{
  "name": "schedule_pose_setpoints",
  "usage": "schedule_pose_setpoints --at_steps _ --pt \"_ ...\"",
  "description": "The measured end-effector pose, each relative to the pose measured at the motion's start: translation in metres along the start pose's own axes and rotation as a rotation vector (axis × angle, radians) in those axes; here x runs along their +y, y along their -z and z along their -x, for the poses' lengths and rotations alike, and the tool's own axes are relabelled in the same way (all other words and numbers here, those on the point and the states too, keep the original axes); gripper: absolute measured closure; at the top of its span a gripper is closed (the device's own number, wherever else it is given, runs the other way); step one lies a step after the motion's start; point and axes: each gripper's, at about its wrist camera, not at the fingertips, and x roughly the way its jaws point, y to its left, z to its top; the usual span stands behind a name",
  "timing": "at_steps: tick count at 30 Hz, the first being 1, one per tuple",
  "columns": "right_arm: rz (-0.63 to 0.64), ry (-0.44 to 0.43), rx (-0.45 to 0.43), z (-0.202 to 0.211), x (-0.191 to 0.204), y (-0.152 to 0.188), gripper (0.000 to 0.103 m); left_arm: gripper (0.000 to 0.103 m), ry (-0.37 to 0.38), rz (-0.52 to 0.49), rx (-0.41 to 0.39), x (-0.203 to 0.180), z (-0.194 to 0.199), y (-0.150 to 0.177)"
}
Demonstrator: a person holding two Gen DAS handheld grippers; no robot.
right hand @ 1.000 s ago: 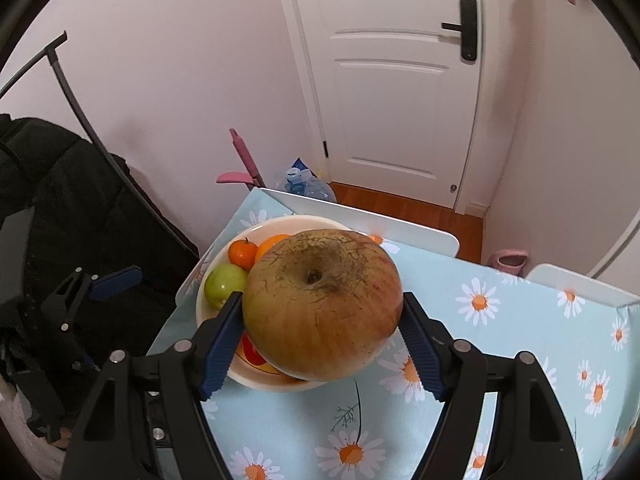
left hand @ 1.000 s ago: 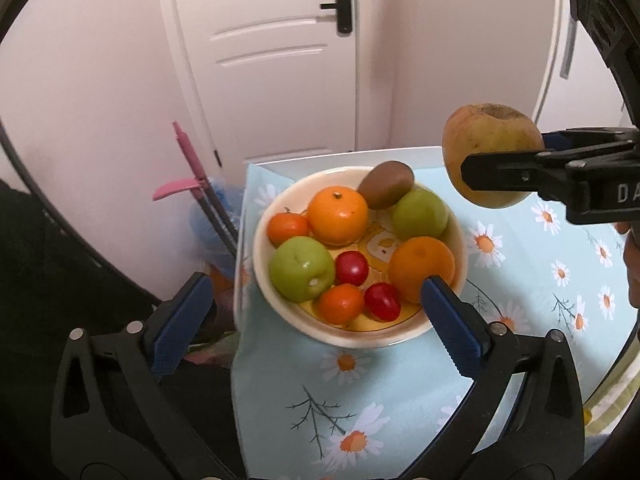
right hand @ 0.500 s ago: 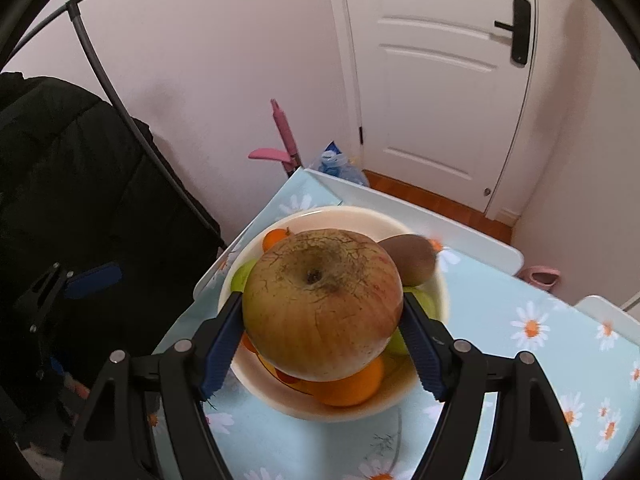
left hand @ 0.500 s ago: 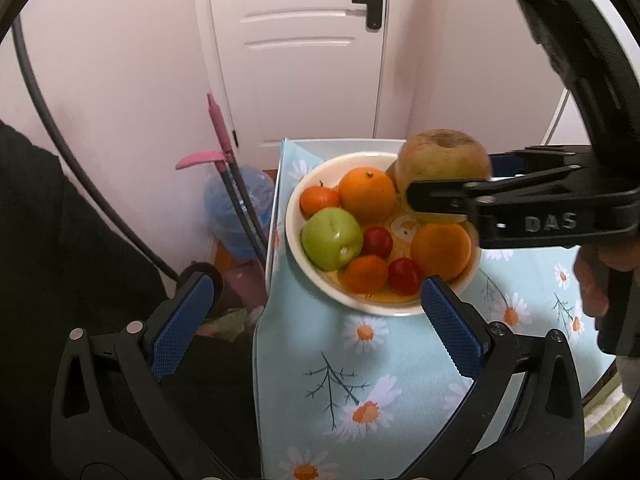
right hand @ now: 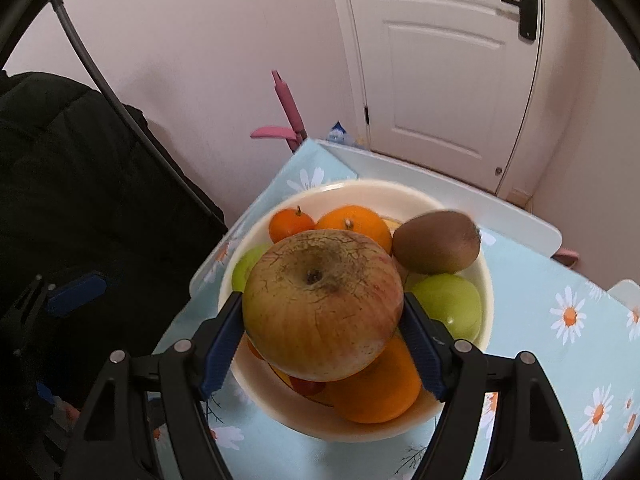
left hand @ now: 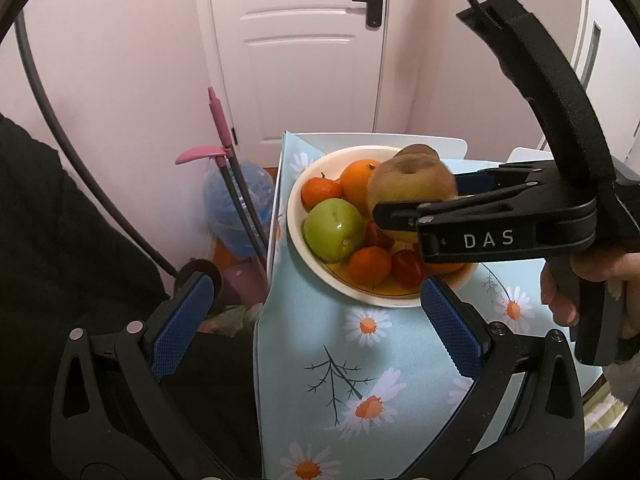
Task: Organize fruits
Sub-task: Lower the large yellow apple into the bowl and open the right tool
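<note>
One change: the right gripper, clamped on the big apple, now hangs over the bowl at frame centre.
Left gripper: wide open, empty.
Meaning: release probably next; contact unclear.

On the counter stands a bowl of fruit, a kiwi at its far side, with an apple above its middle.

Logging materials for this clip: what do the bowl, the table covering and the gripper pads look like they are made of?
Bowl: probably glazed ceramic, though plastic is possible; cream, smooth, faintly shiny rim. Table covering: looks like soft cloth, matte light blue with printed daisies, draping over the edge. Pads of the left gripper: seemingly rubber or textured plastic; blue, with a fine grid pattern.
</note>
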Motion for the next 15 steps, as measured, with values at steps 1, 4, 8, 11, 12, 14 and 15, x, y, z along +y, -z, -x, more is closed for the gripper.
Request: schedule_pose_setpoints --at_steps 1,4,8,11,12,14,15 --pt "-0.004 -0.008 -0.016 0.001 0.001 -0.001 0.031 0.0 0.0 0.0 0.0 0.0 0.0 0.0" --pt "-0.014 -0.014 -0.079 0.01 0.001 -0.006 0.012 0.0 0.004 0.001 -0.002 0.0 0.001 0.001" --pt "-0.024 -0.005 -0.083 0.01 -0.002 -0.004 0.01 0.0 0.011 0.001 0.001 -0.001 0.0 0.003" --pt "-0.029 0.006 -0.081 0.011 -0.004 0.002 0.01 0.0 0.012 -0.004 0.002 -0.003 0.0 0.004" --pt "-0.035 0.007 -0.083 0.012 -0.005 0.003 0.01 0.0 0.014 -0.005 0.002 -0.003 0.0 0.004" --pt "-0.042 0.014 -0.09 0.019 -0.006 0.006 0.01 0.0 0.02 -0.007 0.0 -0.005 0.002 0.004" --pt "-0.045 0.018 -0.092 0.022 -0.007 0.007 0.01 0.0 0.023 -0.008 -0.002 -0.005 0.003 0.004"
